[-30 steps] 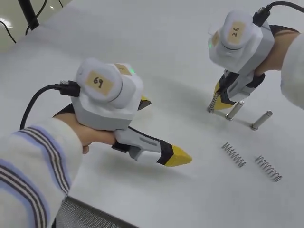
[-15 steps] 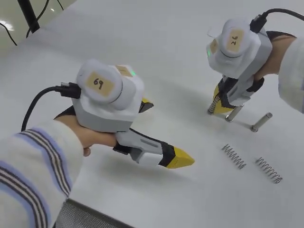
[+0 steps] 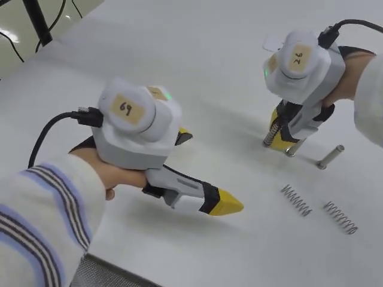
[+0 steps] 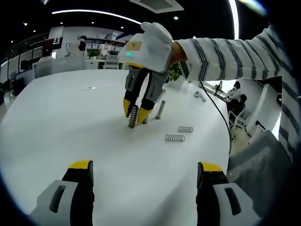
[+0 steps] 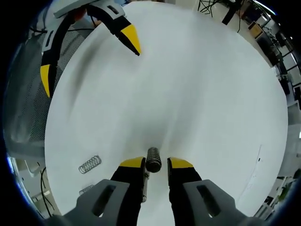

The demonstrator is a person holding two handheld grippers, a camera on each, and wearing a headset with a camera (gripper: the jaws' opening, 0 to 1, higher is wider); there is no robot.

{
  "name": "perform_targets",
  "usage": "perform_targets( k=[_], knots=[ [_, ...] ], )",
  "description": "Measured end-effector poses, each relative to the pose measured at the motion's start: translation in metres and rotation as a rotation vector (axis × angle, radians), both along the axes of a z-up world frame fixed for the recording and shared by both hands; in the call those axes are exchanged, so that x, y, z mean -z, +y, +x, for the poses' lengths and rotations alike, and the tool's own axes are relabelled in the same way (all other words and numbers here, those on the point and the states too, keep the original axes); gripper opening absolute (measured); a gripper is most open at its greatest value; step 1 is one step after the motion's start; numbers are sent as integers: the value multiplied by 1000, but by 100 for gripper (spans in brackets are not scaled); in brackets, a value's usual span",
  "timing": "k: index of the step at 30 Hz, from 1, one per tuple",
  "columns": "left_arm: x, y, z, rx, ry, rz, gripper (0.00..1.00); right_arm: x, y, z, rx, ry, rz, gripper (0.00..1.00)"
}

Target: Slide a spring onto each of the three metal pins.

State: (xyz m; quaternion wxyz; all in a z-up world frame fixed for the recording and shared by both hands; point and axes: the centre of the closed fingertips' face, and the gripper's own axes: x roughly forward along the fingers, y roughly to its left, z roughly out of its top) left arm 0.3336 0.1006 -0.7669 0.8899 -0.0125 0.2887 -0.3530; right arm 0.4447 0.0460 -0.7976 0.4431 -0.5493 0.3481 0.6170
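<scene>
My right gripper (image 3: 276,136) (image 5: 156,163) is shut on a dark coil spring (image 3: 273,131) (image 4: 133,116) (image 5: 154,159), held nearly upright with its lower end on the white table (image 3: 197,66). A short metal end shows below the coils. One metal pin (image 3: 330,156) (image 4: 160,109) lies just right of it, and another pin (image 3: 292,149) is half hidden under the right gripper. Two loose springs (image 3: 296,200) (image 3: 340,217) (image 4: 175,138) (image 4: 186,129) lie nearer me. My left gripper (image 3: 205,168) (image 4: 143,165) hovers open over the near table, holding nothing.
A black cable (image 3: 45,134) runs from the left gripper off the table's near edge. A grey mesh chair back (image 3: 111,272) sits below that edge. A black stand (image 3: 37,21) rises at the far left corner.
The right gripper has tilted the spring a little more upright at the same spot. The left gripper has hardly moved.
</scene>
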Motion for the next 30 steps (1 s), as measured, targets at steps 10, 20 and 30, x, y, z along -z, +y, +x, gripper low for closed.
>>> perform_targets(
  k=[10,20,30],
  knots=[
    [3,-7,-4,28,11,10,88,-16,-5,-4,2,-23,7,30],
    [1,-14,-4,60,11,22,88,-38,-8,-13,47,5,61,42],
    [-2,-17,-5,86,7,29,87,-56,-9,-29,135,18,188,45]
  ],
)
